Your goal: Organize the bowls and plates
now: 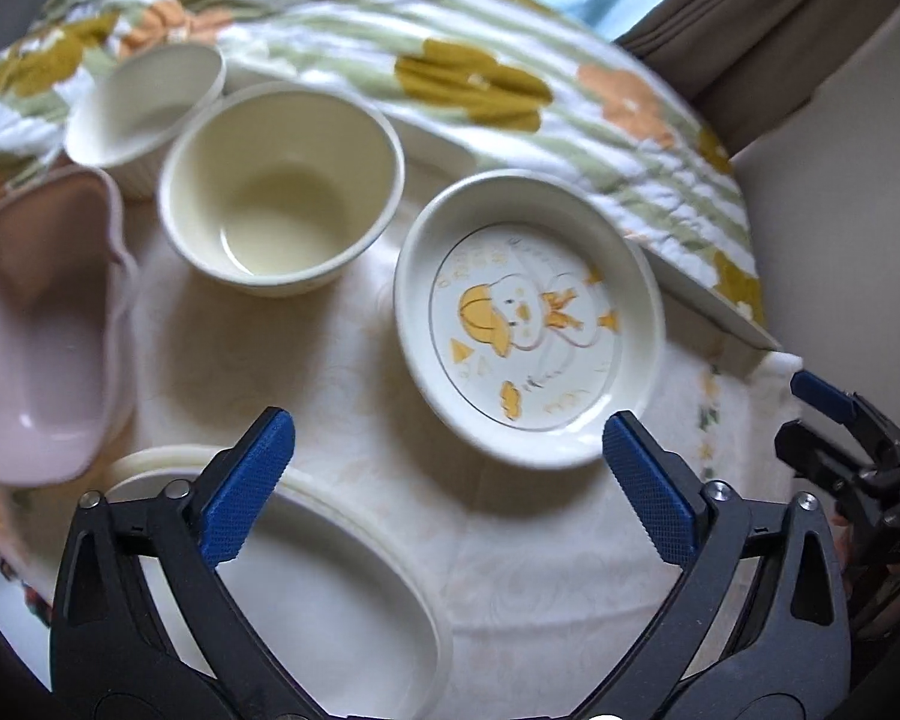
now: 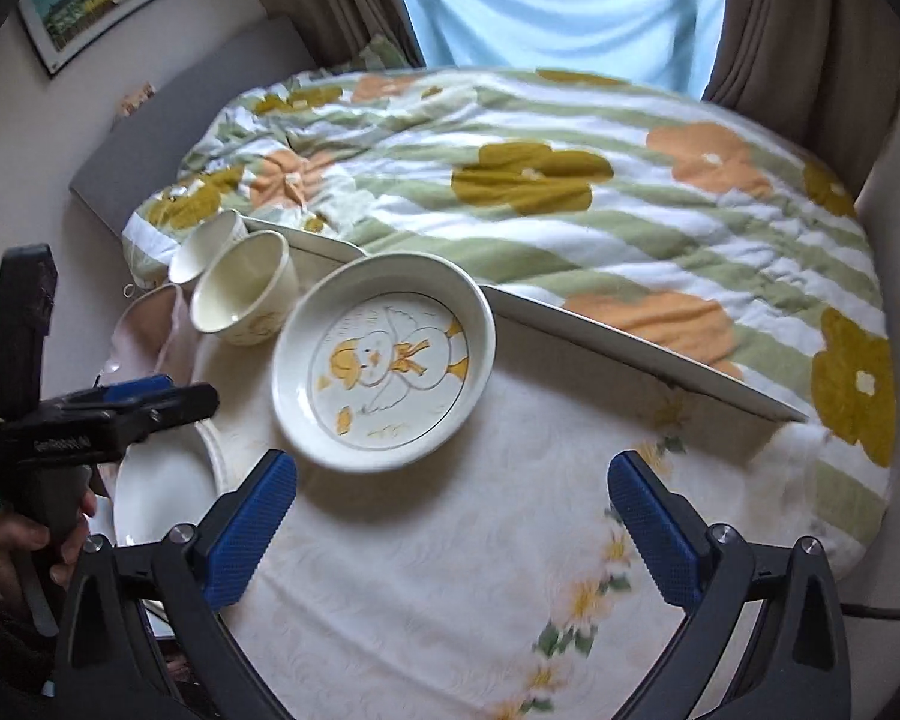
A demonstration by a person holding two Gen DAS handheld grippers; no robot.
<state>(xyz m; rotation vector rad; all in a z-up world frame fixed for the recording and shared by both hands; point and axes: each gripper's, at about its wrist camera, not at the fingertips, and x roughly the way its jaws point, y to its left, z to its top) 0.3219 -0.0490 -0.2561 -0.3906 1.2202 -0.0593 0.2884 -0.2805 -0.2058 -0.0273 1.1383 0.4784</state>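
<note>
Both grippers, left and right, spread wide, empty. Duck plate at 12 o'clock of right, flat on tablecloth. Risk: rim pinch slipping, tipping plate into cream bowl at 10 o'clock.

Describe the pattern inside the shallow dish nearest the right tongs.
The shallow dish is cream with a yellow-orange cartoon duck and a thin ring line. It shows best in the right wrist view.
</note>
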